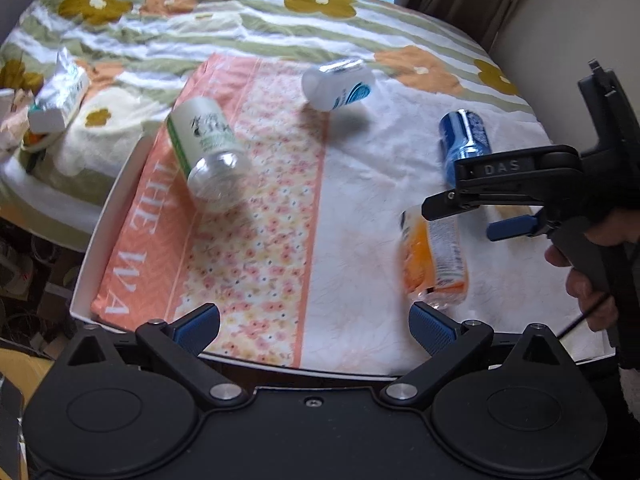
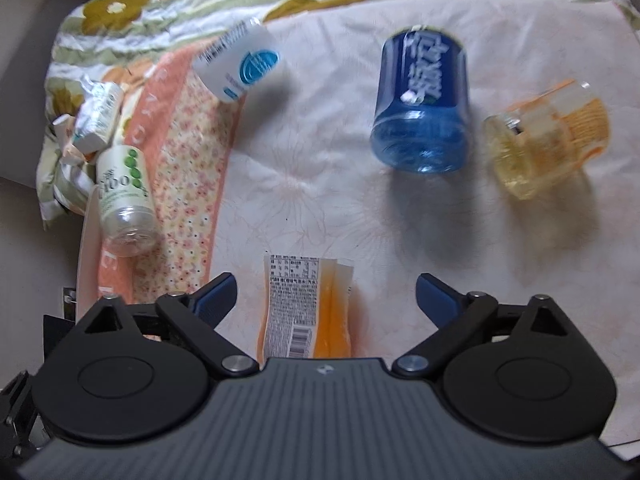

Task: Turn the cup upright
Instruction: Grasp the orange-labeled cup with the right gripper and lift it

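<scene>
Several cut-bottle cups lie on their sides on the cloth-covered table (image 2: 312, 168). An orange-labelled cup (image 2: 308, 308) lies just ahead of my open right gripper (image 2: 325, 300), between its jaws in line; it also shows in the left wrist view (image 1: 434, 256). A blue cup (image 2: 422, 104) (image 1: 464, 136), a white cup with a blue logo (image 2: 240, 66) (image 1: 338, 84), a green-and-white cup (image 2: 124, 200) (image 1: 206, 148) and a yellowish clear cup (image 2: 548, 140) lie farther off. My left gripper (image 1: 316, 330) is open and empty at the table's near edge. The right gripper (image 1: 472, 196) shows from the side over the orange cup.
A floral bedspread (image 1: 200, 12) lies behind the table. Crumpled wrappers and a small carton (image 1: 60, 96) sit at the left. A pink flowered cloth (image 1: 248, 208) covers the table's left part. The table's white rim (image 1: 104, 220) drops off at the left.
</scene>
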`<state>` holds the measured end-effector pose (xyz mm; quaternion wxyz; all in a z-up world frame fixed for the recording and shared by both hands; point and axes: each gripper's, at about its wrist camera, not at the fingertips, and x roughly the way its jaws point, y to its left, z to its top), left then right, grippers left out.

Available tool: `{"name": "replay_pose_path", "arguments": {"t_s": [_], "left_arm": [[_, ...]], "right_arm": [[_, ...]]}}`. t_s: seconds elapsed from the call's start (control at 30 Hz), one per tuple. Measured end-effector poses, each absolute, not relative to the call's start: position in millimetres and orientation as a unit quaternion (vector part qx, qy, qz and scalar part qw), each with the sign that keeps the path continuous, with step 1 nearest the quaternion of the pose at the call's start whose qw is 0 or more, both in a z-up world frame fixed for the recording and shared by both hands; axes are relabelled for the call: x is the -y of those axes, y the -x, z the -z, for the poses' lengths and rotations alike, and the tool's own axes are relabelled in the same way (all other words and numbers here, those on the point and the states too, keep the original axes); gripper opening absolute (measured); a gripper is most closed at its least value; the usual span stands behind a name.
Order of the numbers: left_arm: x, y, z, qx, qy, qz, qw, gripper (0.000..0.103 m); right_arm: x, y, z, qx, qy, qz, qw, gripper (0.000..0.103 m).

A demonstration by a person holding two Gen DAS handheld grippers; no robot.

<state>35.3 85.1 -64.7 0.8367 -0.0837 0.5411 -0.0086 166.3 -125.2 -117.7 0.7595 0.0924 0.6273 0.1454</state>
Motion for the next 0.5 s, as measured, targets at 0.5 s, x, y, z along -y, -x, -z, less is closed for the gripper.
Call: {"name": "replay_pose_path", "arguments": {"t_s": [0.5], "left_arm": [[-109, -44, 87, -0.561, 0.104, 0.008, 0.821, 0.102]], "right_arm": [[120, -183, 145, -0.658, -0.136, -0.122, 0.731, 0.073]]}}
